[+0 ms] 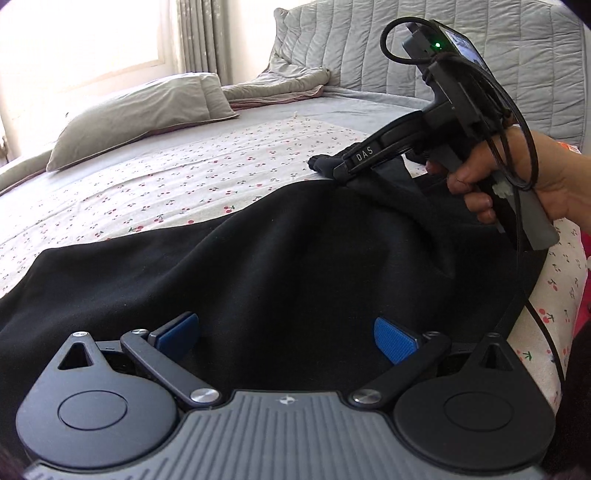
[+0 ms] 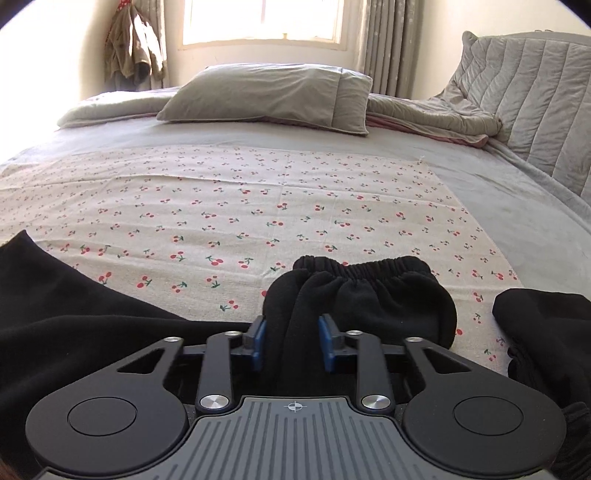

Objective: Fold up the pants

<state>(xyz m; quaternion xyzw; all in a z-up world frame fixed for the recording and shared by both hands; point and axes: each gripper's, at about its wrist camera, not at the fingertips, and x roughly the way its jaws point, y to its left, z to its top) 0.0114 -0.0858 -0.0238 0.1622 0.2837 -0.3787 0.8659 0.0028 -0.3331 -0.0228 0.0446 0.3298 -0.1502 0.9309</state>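
Black pants [image 1: 277, 251] lie spread over a cherry-print cloth [image 1: 177, 184] on the bed. My left gripper [image 1: 286, 338] hovers over the black fabric with its blue pads wide apart and nothing between them. My right gripper [image 1: 332, 168] shows in the left wrist view, held by a hand, pinching the pants' far edge. In the right wrist view my right gripper [image 2: 291, 347] is shut on a bunch of the pants [image 2: 354, 295] near the elastic waistband [image 2: 369, 264], lifted off the cloth [image 2: 258, 206].
A grey pillow [image 2: 273, 96] and a crumpled grey blanket [image 2: 432, 118] lie at the far side of the bed. A quilted grey headboard [image 2: 528, 92] stands at the right. A window [image 2: 262, 22] and curtains are behind.
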